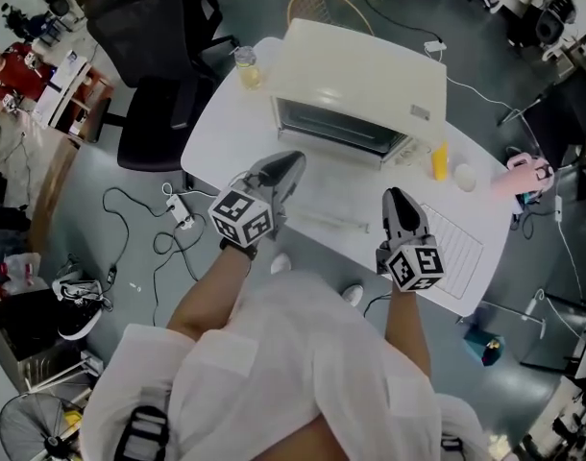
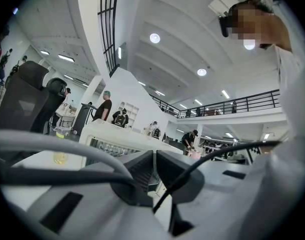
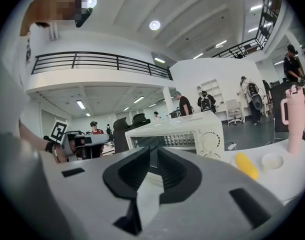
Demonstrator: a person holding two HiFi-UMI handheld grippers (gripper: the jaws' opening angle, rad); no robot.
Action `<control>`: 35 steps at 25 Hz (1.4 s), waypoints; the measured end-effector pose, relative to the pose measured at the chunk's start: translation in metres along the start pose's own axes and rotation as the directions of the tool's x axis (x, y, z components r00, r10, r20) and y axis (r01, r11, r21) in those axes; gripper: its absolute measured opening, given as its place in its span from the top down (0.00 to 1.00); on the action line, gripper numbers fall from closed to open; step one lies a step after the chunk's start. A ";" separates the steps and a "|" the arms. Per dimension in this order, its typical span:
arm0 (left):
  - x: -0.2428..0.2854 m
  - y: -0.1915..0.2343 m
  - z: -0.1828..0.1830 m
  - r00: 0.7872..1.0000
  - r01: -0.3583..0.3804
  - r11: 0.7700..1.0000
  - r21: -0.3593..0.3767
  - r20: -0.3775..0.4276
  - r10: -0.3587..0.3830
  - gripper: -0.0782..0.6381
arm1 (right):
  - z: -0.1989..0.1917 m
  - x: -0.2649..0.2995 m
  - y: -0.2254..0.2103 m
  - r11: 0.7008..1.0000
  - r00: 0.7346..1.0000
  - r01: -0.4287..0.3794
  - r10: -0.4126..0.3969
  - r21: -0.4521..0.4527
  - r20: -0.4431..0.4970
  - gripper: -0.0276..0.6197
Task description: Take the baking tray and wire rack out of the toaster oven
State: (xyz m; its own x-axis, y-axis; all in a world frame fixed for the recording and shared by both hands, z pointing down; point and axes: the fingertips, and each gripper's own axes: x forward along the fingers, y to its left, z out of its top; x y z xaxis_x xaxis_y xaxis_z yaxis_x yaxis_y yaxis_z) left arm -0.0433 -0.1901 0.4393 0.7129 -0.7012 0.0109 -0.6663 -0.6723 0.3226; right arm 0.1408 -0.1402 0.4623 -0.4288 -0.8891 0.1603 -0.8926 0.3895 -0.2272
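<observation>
We held left gripper fingers together, right gripper fingers slightly apart, both empty, toaster oven lengthwise across, front faced us, wire rack lay flat on surface.

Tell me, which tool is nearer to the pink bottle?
Right. The right tool is before the right end of the oven, with the pink bottle off to its right. The left tool is before the oven's left half, farther from the bottle.

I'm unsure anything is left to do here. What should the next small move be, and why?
Likely just draw the left gripper and right gripper back. The wire rack already lies on the table, what looks like the baking tray sits before the toaster oven, and neither holds anything.
</observation>
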 end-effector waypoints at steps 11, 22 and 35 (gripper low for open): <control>-0.014 0.043 -0.011 0.995 0.052 0.998 0.041 -0.086 -0.048 0.87 | -0.022 0.045 0.039 0.998 0.999 -0.011 0.010 -0.057 -0.030 0.84; -0.015 0.081 -0.026 0.990 0.073 0.997 0.019 -0.125 -0.070 0.87 | -0.057 0.093 0.045 0.957 0.973 -0.059 -0.009 -0.284 -0.231 0.82; 0.019 0.095 -0.064 0.973 0.082 0.997 0.013 -0.216 -0.077 0.87 | -0.100 0.157 0.036 0.810 0.893 -0.222 -0.055 -0.542 -0.447 0.80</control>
State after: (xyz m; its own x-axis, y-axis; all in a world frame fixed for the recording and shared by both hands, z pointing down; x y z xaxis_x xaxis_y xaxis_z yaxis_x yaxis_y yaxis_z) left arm -0.0791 -0.2524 0.5312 0.7925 -0.5795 0.1900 -0.6085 -0.7303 0.3104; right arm 0.0277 -0.2414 0.5757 -0.3964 -0.7077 0.5848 -0.7040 0.6432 0.3011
